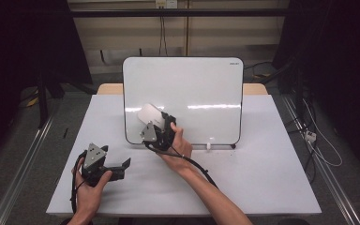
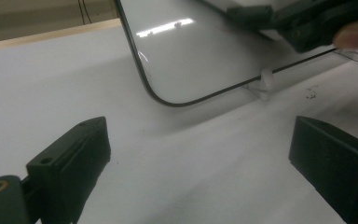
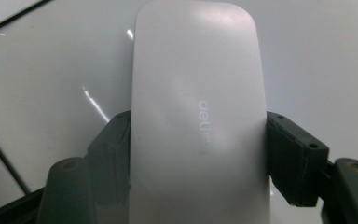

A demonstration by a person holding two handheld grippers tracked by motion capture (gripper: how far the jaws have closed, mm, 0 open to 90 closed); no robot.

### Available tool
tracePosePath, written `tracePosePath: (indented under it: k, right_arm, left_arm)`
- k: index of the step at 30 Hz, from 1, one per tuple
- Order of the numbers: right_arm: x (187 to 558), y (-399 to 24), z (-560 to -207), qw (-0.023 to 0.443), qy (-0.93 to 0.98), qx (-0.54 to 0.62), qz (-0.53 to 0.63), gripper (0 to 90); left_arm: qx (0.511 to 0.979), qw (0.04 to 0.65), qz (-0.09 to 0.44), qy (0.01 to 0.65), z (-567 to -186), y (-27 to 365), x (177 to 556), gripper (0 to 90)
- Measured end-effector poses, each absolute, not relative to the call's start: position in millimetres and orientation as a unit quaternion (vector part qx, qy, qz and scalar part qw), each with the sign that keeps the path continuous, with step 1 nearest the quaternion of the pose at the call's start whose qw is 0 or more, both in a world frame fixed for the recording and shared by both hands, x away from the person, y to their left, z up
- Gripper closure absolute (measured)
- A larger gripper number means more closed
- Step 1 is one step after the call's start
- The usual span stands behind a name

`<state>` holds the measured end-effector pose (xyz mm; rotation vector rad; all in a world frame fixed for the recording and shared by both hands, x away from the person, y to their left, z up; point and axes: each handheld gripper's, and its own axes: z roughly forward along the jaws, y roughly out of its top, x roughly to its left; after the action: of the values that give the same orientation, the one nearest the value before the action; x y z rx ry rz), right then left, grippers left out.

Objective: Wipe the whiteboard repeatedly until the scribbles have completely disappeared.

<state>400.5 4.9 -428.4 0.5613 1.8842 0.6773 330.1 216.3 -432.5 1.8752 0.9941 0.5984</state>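
A white whiteboard (image 1: 192,89) with a thin black rim stands tilted at the back middle of the table. A white oblong eraser (image 1: 149,113) lies flat against the board's lower left part. My right gripper (image 1: 158,121) is shut on it, one black jaw on each long side. In the right gripper view the eraser (image 3: 198,116) sits between the jaws of the right gripper (image 3: 198,154), with the board (image 3: 51,70) behind it. My left gripper (image 1: 122,169) rests low at the front left, open and holding nothing. Its jaws (image 2: 200,158) stand wide apart over the bare tabletop.
A white sheet (image 1: 243,173) covers the table. The board stands on small feet, a white one (image 1: 208,146) and a dark one (image 1: 233,146). In the left gripper view a white foot (image 2: 265,86) shows under the board's edge. Loose cables (image 1: 316,140) lie on the floor to the right.
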Motion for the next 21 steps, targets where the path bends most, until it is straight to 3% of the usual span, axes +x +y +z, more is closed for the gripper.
tracePosePath:
  k: [21]
  right_arm:
    - [389, 41, -441, 0.49, 0.803, 0.192, 0.278, 31.5]
  left_arm:
    - [0.758, 0.452, 0.242, 0.403, -432, 220, 331, 5.1]
